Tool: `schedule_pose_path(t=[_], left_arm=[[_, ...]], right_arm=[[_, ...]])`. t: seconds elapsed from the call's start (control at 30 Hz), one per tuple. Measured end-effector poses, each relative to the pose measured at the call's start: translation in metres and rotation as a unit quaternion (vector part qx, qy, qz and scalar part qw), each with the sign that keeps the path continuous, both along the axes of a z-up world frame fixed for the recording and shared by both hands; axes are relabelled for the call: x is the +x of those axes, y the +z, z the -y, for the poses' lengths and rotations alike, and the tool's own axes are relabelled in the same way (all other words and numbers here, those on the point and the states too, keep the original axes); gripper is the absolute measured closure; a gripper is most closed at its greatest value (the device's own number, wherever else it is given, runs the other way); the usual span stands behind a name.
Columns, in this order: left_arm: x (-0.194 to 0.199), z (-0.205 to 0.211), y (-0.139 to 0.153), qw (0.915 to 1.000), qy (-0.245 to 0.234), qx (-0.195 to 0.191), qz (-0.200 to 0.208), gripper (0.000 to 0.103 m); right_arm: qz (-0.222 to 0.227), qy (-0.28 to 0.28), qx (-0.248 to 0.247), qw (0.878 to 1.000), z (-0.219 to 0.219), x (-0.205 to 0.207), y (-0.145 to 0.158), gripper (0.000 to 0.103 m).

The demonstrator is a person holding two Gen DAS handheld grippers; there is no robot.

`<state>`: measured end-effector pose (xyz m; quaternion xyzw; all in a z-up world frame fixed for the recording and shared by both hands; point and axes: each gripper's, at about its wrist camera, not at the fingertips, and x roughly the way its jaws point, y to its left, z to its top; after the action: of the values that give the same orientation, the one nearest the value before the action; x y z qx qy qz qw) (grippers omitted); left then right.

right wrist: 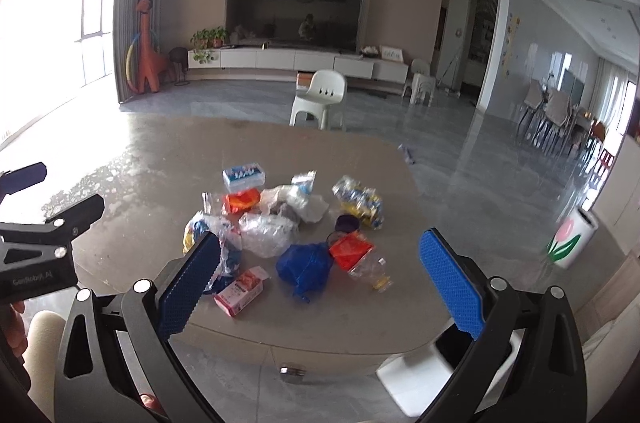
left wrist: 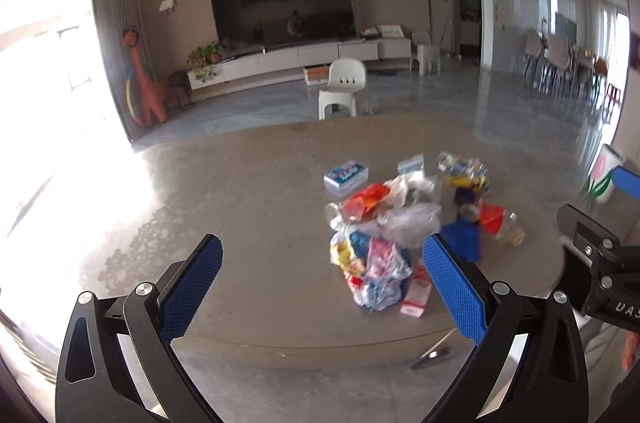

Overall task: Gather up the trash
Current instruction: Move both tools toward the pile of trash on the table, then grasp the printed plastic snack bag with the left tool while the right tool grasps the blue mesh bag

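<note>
Left gripper (left wrist: 322, 273) and right gripper (right wrist: 320, 269), both wide open and empty, above the table (right wrist: 120, 255) near edge. Trash pile (right wrist: 288, 223) lies just ahead, between the right gripper's fingers.

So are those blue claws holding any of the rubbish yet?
No. Both the left gripper and the right gripper are open and empty; the trash pile lies untouched on the table.

Table (right wrist: 120, 159) left half bare; trash pile (right wrist: 280, 223) crowds, seemingly, the right.
</note>
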<state>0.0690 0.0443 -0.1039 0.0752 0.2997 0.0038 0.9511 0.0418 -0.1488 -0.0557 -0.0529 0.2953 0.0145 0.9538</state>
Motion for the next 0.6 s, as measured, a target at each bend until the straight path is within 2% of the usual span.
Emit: schedule_pose_path(t=[0.1,0.43,0.6], left_arm=[[0.009,0.001,-0.018,0.9999,-0.006,0.009,-0.009,0.005],[0.051,0.010,-0.082,0.9968,-0.048,-0.012,-0.063,0.005],[0.074,0.020,-0.102,0.9967,-0.047,-0.004,-0.066,0.005]], right_arm=[[-0.015,0.003,0.002,1.000,-0.005,0.013,-0.018,0.003],[-0.025,-0.018,0.010,0.999,-0.005,0.040,-0.055,0.003],[-0.047,-0.033,0.006,0.998,0.001,0.055,-0.081,0.003]])
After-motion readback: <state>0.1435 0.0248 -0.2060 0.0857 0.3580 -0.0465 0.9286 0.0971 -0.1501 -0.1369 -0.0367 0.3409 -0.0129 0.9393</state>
